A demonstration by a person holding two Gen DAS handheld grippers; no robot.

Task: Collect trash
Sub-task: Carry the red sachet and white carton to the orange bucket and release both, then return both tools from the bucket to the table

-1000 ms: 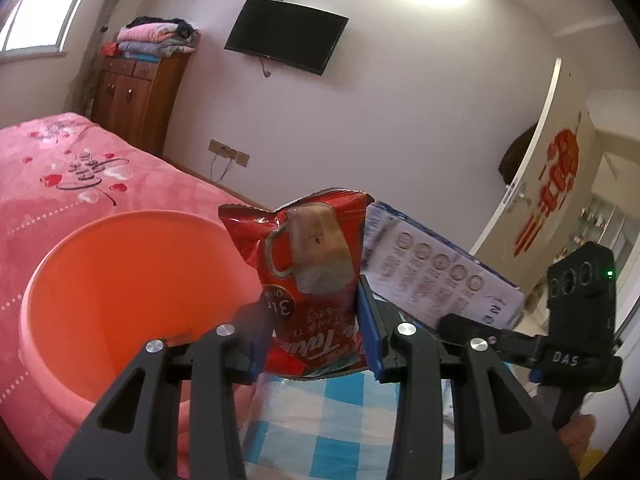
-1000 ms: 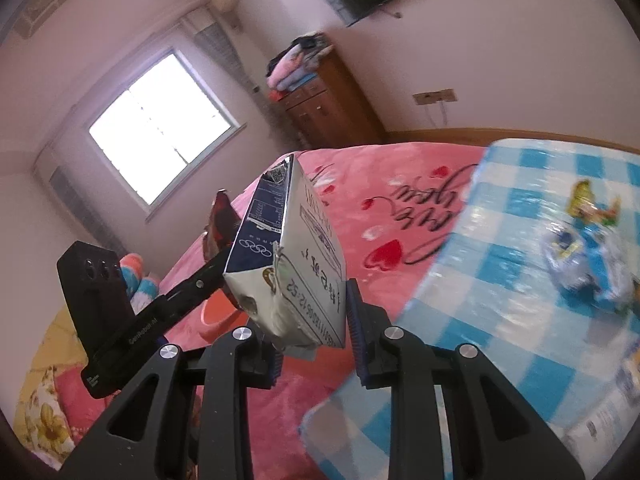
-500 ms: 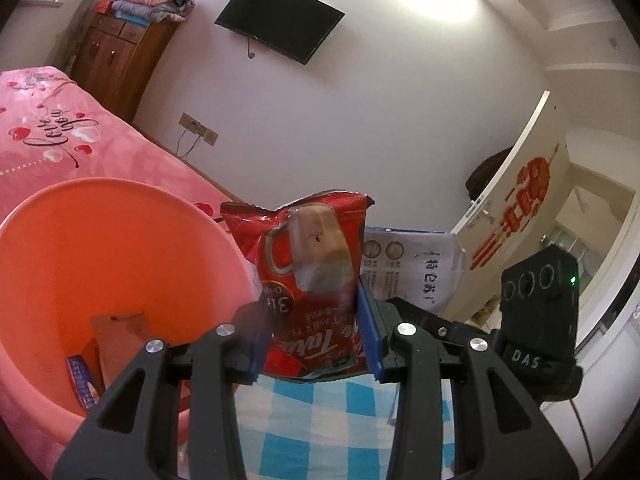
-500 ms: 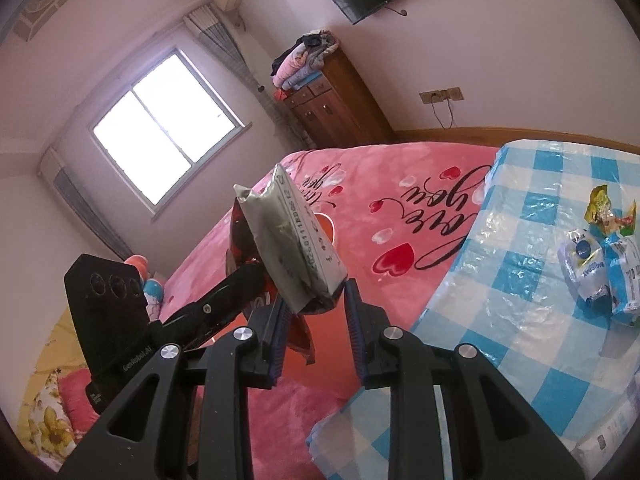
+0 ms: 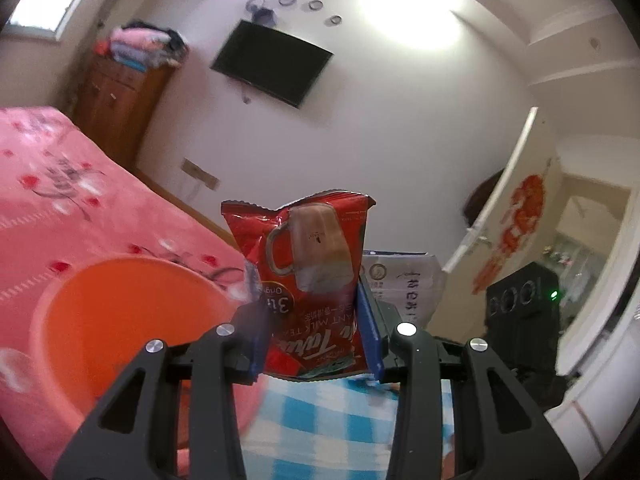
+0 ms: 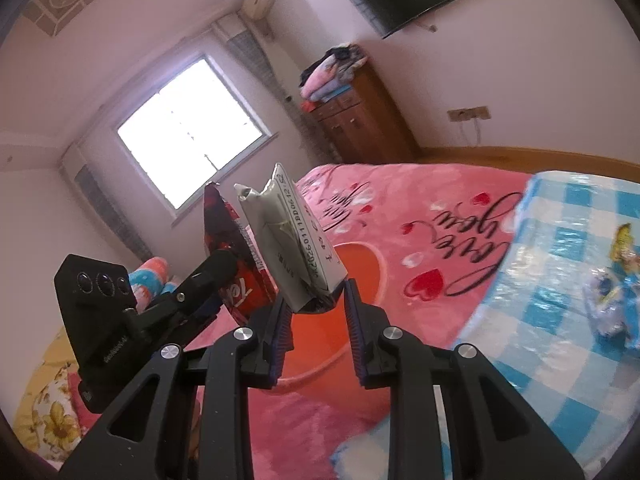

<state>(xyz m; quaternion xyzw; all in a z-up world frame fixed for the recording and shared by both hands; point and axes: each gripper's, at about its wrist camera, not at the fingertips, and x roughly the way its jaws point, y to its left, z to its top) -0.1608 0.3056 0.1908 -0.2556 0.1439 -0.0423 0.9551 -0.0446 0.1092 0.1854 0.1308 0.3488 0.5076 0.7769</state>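
Here the left gripper [image 5: 316, 344] has its jaws clamped on a red milk-tea sachet [image 5: 310, 280], and the right gripper [image 6: 316, 320] pinches a crumpled white milk carton [image 6: 290, 240]. Both hang near the round orange plastic basin [image 5: 120, 320] on the pink bed [image 6: 420, 208]. Neither is dropped yet. Farther off, blue-and-white wrappers [image 6: 612, 304] wait on the blue checked worktop [image 6: 560, 360].

Glossy foil sachet [image 5: 308, 280], creased paper carton [image 6: 292, 248], smooth plastic basin [image 5: 120, 320].
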